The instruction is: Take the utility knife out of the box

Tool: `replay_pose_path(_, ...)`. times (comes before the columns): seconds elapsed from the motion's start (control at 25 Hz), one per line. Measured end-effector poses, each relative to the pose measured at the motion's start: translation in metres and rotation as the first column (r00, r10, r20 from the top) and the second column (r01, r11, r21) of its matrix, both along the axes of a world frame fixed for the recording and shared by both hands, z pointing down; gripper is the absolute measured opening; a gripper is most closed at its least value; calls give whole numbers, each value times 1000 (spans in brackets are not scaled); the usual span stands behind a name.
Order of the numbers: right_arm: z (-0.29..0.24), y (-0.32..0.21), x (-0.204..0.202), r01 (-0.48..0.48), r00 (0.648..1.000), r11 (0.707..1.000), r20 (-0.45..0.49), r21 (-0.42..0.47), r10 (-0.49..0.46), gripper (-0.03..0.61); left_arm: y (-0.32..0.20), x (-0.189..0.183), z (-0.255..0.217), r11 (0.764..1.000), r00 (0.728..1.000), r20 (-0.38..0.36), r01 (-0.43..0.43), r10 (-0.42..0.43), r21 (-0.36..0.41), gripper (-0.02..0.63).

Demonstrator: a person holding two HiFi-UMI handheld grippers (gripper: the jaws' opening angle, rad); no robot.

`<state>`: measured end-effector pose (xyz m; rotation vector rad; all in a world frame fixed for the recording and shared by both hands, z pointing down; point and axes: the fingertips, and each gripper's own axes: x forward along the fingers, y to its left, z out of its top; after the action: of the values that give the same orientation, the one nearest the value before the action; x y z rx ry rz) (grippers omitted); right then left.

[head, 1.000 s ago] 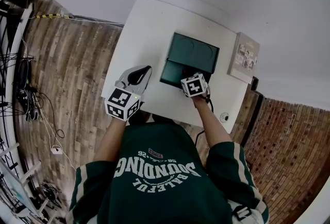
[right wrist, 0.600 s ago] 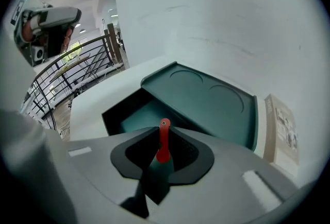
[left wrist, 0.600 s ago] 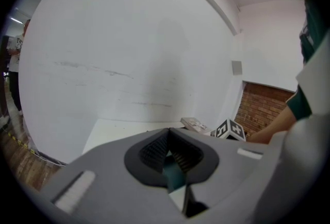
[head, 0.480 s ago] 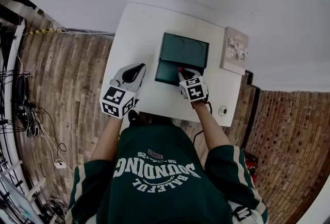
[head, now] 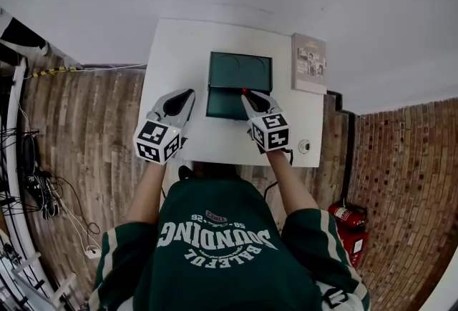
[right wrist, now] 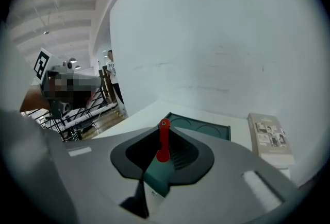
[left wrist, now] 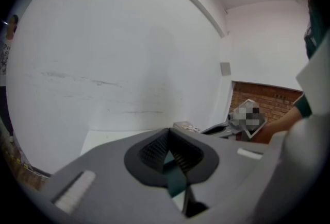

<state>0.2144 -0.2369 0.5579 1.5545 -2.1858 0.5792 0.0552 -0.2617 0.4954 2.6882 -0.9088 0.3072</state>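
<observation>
White table (head: 179, 52) under both grippers. Booklet (head: 308, 63) on table, ahead-right of right gripper (head: 248, 95). Small round object (head: 304, 146) near table edge, right of it. Red extinguisher (head: 343, 214) on floor behind-right. Wood floor (head: 93, 131) left of left gripper (head: 188, 95).

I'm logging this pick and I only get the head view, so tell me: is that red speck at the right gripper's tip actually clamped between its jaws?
Observer: Yes. The right gripper view shows the right gripper shut on a slim red-handled utility knife, which stands upright between its jaws.
Operator: And the left one?
Observer: In the left gripper view the left gripper has its jaws together at the tips.
Operator: Is the knife clear of the box?
Observer: It looks so. The open dark green rectangular box lies beyond the jaws, and no part of it appears to touch the knife.
</observation>
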Motion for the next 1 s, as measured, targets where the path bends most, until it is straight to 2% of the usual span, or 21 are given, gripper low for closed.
replay_pose_path(0.2,-43,5,8,-56,997,992,57,111,50,58,-4,9,-10,999,1000,-8,-30,30,26,52)
replay_pose_path(0.36,-62,12,16,-90,994,982,75,164,79,58,-3,18,-16,998,998,-14,-54,55,38,52)
replay_pose_path(1.0,-73,23,19,-128,990,972,82,199,113,58,4,29,-14,996,996,-21,-87,88,32,52)
